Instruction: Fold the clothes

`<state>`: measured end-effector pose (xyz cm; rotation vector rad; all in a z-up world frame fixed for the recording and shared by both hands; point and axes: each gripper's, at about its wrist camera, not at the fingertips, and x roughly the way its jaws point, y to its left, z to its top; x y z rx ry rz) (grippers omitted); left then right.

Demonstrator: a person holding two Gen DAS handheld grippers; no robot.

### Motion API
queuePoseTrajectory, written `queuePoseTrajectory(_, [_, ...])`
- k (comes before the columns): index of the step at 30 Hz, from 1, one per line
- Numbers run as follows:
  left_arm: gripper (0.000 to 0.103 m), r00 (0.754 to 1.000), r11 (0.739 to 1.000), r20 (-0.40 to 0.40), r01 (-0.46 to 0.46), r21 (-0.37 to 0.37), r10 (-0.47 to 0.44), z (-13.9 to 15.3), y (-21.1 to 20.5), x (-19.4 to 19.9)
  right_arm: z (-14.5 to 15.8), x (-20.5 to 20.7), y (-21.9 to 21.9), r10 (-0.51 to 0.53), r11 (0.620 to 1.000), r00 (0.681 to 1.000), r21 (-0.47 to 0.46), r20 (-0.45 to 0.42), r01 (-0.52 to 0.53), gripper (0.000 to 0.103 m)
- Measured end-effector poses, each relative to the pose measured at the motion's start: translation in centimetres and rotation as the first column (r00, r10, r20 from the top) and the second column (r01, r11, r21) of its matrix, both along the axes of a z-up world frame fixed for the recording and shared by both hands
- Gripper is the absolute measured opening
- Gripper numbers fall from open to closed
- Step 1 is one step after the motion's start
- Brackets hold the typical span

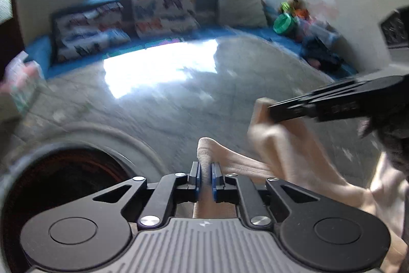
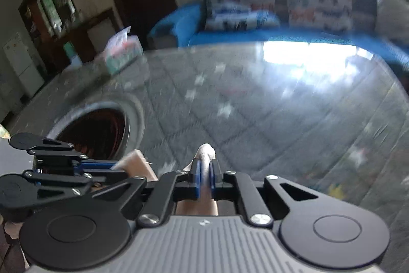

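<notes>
A pale peach cloth [image 1: 294, 150] hangs between both grippers above a glossy grey table [image 1: 179, 99]. In the left wrist view my left gripper [image 1: 205, 177] is shut on a bunched edge of the cloth, which sticks out past the blue pads. My right gripper [image 1: 271, 109] comes in from the right, pinching another corner of the same cloth. In the right wrist view the right gripper [image 2: 205, 178] is shut on a fold of the cloth [image 2: 205, 150], and the left gripper [image 2: 115, 168] holds its corner at the left. The rest of the cloth droops below, partly hidden.
A round dark-mouthed basin [image 2: 102, 129] sits on the table to the left of the grippers. A tissue box [image 2: 122, 53] stands near the far left edge. Behind the table is a blue sofa [image 1: 153, 17] with patterned cushions, and toys [image 1: 294, 17] in the corner.
</notes>
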<state>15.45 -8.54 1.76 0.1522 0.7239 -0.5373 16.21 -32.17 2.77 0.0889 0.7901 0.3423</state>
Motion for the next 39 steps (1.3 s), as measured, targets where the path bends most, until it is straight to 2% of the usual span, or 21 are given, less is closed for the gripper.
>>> queuePoseTrajectory(3, [0.009, 0.993, 0.994, 0.056, -0.103, -0.029, 0.104, 1.0, 1.8, 1.3, 1.5, 0.0, -1.0, -0.081, 0.995, 0.99, -0.048, 0.118, 0.087, 0.005])
queuePoseTrajectory(5, [0.009, 0.981, 0.983, 0.074, -0.178, -0.049, 0.182, 1.2, 3.2, 2.6, 1.6, 0.5, -1.7, -0.14, 0.985, 0.977, -0.075, 0.16, 0.154, 0.006])
queuePoseTrajectory(9, [0.012, 0.963, 0.962, 0.034, -0.265, -0.07, 0.268, -0.1, 5.2, 5.2, -0.2, 2.3, -3.0, -0.211, 0.965, 0.969, -0.129, 0.128, 0.228, 0.012])
queuePoseTrajectory(10, [0.012, 0.959, 0.958, 0.027, -0.28, -0.064, 0.282, -0.5, 5.6, 5.6, -0.6, 2.4, -3.0, -0.21, 0.965, 0.97, -0.134, 0.119, 0.226, 0.018])
queuePoseTrajectory(13, [0.013, 0.953, 0.952, 0.014, -0.302, -0.05, 0.303, -0.9, 6.2, 5.6, -1.5, 2.0, -2.9, -0.178, 0.974, 0.98, -0.127, 0.093, 0.189, 0.024])
queuePoseTrajectory(15, [0.013, 0.952, 0.951, 0.005, -0.305, -0.048, 0.305, -0.9, 6.5, 5.3, -1.7, 1.3, -2.2, -0.121, 0.983, 0.99, -0.131, 0.079, 0.131, 0.034])
queuePoseTrajectory(18, [0.013, 0.975, 0.97, -0.031, -0.224, -0.093, 0.222, -0.3, 6.1, 3.4, -2.4, 0.2, -0.5, -0.026, 0.989, 0.999, -0.147, 0.039, 0.031, 0.039])
queuePoseTrajectory(22, [0.013, 0.995, 0.991, -0.064, -0.082, -0.104, 0.076, -0.5, 5.1, -0.9, -3.0, -1.8, 1.8, 0.078, 0.983, 0.997, -0.163, -0.016, -0.079, 0.049])
queuePoseTrajectory(24, [0.013, 0.996, 0.995, -0.087, -0.025, -0.094, 0.016, -1.1, 4.7, -2.9, -3.2, -3.5, 3.5, 0.141, 0.97, 0.989, -0.196, -0.04, -0.146, 0.049])
queuePoseTrajectory(27, [0.013, 0.994, 0.998, -0.103, 0.032, -0.057, -0.037, -2.1, 4.1, -5.9, -3.3, -6.0, 5.5, 0.213, 0.946, 0.975, -0.235, -0.059, -0.221, 0.055])
queuePoseTrajectory(31, [0.017, 0.993, 0.994, -0.065, 0.105, 0.013, -0.104, -2.9, 3.6, -9.5, -3.2, -10.3, 7.7, 0.301, 0.902, 0.952, -0.308, -0.052, -0.302, 0.059])
queuePoseTrajectory(33, [0.02, 0.99, 0.989, -0.043, 0.137, 0.047, -0.135, -3.0, 3.4, -11.2, -3.0, -12.5, 8.5, 0.339, 0.88, 0.94, -0.337, -0.047, -0.334, 0.064])
queuePoseTrajectory(37, [0.021, 0.986, 0.984, -0.029, 0.166, 0.057, -0.165, -3.0, 4.0, -13.8, -2.9, -16.5, 9.3, 0.417, 0.826, 0.908, -0.397, -0.044, -0.399, 0.067])
queuePoseTrajectory(39, [0.023, 0.987, 0.985, -0.024, 0.162, 0.054, -0.161, -3.0, 4.9, -14.9, -2.8, -18.0, 9.3, 0.432, 0.82, 0.901, -0.395, -0.046, -0.414, 0.067])
